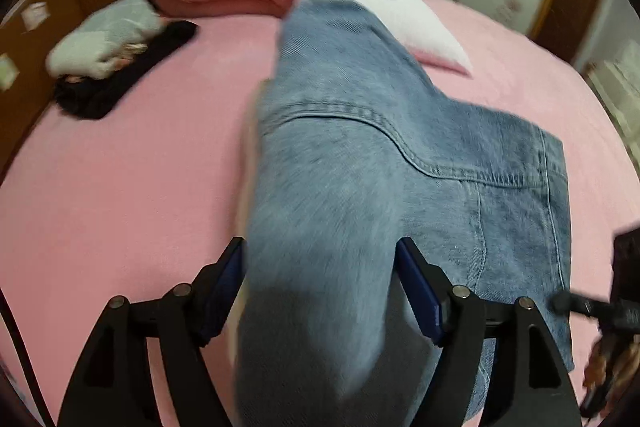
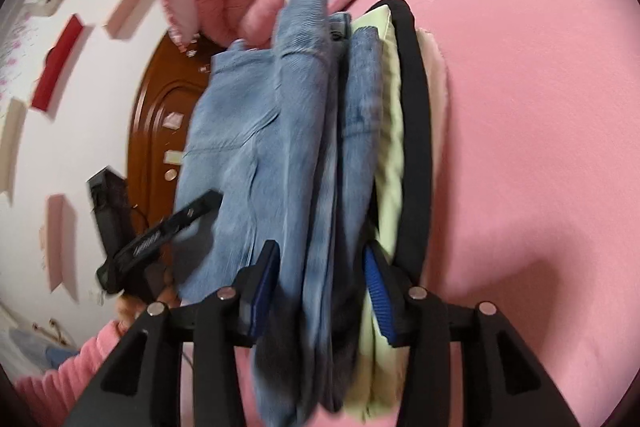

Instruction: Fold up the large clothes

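Now the folded jeans (image 1: 360,155) lie across the pink bed (image 1: 120,187), with both the left gripper (image 1: 320,291) and right gripper (image 2: 320,291) fingers spread around the denim, gripping nothing.

Bright, even indoor light; soft shadows; motion blur; heavy fisheye edge warp.

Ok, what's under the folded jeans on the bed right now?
Beneath the jeans the right wrist view shows a pale yellow-green garment and a black one, edges only. Below them is the pink bedsheet. Anything else is covered.
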Action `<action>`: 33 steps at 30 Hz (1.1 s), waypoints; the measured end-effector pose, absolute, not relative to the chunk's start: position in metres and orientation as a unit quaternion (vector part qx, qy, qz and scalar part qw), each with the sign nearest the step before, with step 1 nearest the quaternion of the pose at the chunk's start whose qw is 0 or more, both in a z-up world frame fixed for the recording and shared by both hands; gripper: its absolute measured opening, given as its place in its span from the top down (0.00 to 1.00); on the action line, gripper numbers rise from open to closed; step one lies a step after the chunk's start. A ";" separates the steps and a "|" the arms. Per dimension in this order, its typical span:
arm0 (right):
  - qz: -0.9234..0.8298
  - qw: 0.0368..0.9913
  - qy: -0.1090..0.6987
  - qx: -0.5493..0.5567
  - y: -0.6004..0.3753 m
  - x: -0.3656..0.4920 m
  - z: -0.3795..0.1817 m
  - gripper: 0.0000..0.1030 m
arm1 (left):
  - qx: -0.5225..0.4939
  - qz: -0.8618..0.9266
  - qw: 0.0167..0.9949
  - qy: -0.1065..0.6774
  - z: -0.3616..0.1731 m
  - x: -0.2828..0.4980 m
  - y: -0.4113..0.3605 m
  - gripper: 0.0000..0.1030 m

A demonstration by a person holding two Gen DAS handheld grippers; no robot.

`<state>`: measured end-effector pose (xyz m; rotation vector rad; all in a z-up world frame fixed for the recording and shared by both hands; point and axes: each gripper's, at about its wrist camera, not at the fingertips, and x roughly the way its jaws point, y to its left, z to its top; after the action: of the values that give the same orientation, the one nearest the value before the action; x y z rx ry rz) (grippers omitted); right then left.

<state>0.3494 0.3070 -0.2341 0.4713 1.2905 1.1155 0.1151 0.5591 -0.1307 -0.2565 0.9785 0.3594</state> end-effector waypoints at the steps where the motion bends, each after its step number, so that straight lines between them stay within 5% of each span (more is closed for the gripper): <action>1: 0.489 0.637 0.560 0.204 0.300 0.346 -0.233 0.48 | -0.122 0.189 0.862 0.454 -0.128 0.108 0.557 0.28; 2: 0.475 0.654 0.557 0.190 0.286 0.339 -0.231 0.28 | -0.120 0.213 0.864 0.440 -0.125 0.100 0.553 0.26; 3: 0.462 0.669 0.553 0.181 0.273 0.334 -0.231 0.19 | -0.118 0.250 0.863 0.423 -0.121 0.089 0.547 0.25; 12: 0.311 0.731 0.578 0.186 0.116 0.282 -0.255 0.11 | -0.135 0.441 0.809 0.364 -0.132 0.016 0.458 0.18; 26: 0.074 0.782 0.618 0.030 -0.170 0.135 -0.233 0.09 | -0.113 0.355 0.731 0.572 -0.190 -0.074 0.130 0.18; 33: -0.031 0.733 0.677 -0.052 -0.293 0.073 -0.198 0.06 | -0.075 0.301 0.708 0.634 -0.167 -0.122 0.004 0.18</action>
<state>0.0732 -0.2935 -0.1979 -0.1133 1.4895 -0.0685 -0.1223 0.0040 -0.1673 -0.1666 1.4078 0.6678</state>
